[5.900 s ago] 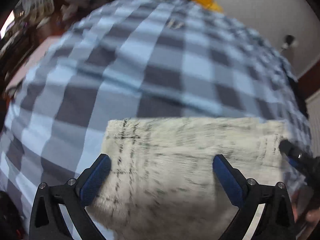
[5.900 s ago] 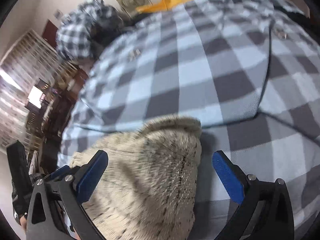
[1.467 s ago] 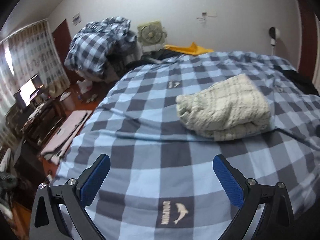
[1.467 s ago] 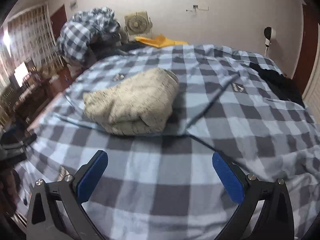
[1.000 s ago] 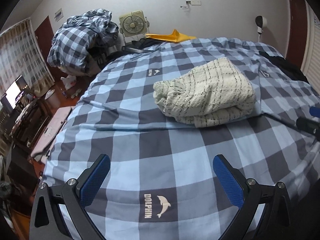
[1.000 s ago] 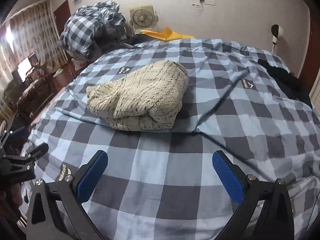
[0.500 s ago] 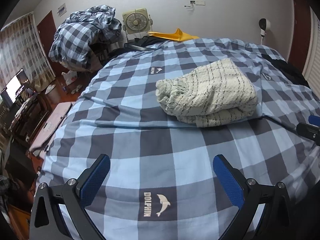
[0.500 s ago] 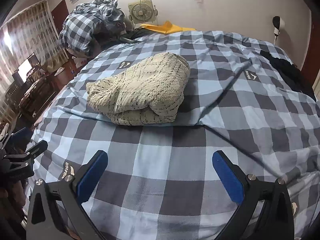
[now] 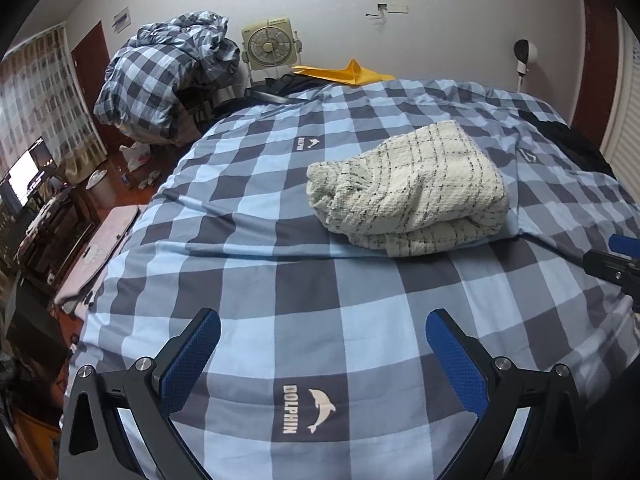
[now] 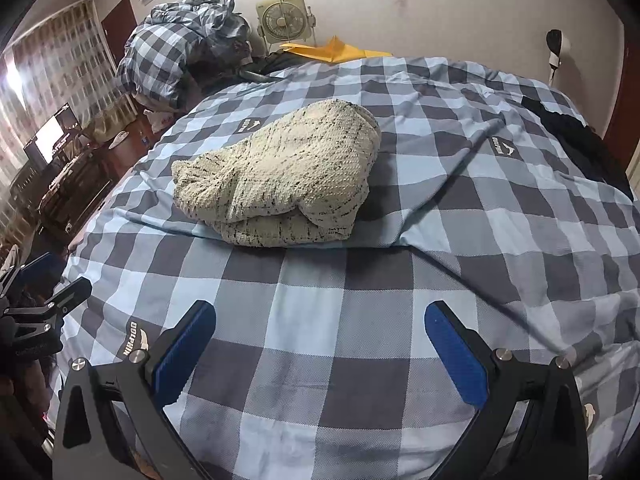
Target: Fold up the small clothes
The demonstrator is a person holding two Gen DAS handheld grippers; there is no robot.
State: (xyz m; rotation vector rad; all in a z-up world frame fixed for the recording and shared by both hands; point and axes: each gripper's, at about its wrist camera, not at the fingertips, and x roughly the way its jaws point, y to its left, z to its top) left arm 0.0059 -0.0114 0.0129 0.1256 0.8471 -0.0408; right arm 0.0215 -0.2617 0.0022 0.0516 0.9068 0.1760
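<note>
A cream knitted garment with thin black check lines (image 9: 408, 188) (image 10: 284, 176) lies folded into a thick bundle in the middle of the blue-and-grey checked bedspread (image 9: 304, 280) (image 10: 360, 280). My left gripper (image 9: 322, 354) hovers open above the near part of the bed, well short of the bundle, nothing between its blue pads. My right gripper (image 10: 320, 344) is likewise open and empty, pulled back from the garment. Each gripper shows at the edge of the other's view: the right one (image 9: 616, 268) and the left one (image 10: 44, 312).
A heap of checked bedding (image 9: 164, 80) (image 10: 180, 44) is piled at the far left beside a box fan (image 9: 272, 44) (image 10: 286, 18). A yellow cloth (image 9: 348, 72) lies at the bed's head, dark clothing (image 10: 580, 140) at its right edge. Furniture and a lit screen (image 9: 26, 170) stand left.
About six seconds ago both grippers were close over the garment; since then both have pulled back and left it folded on the bed. In the last half second they barely move.
</note>
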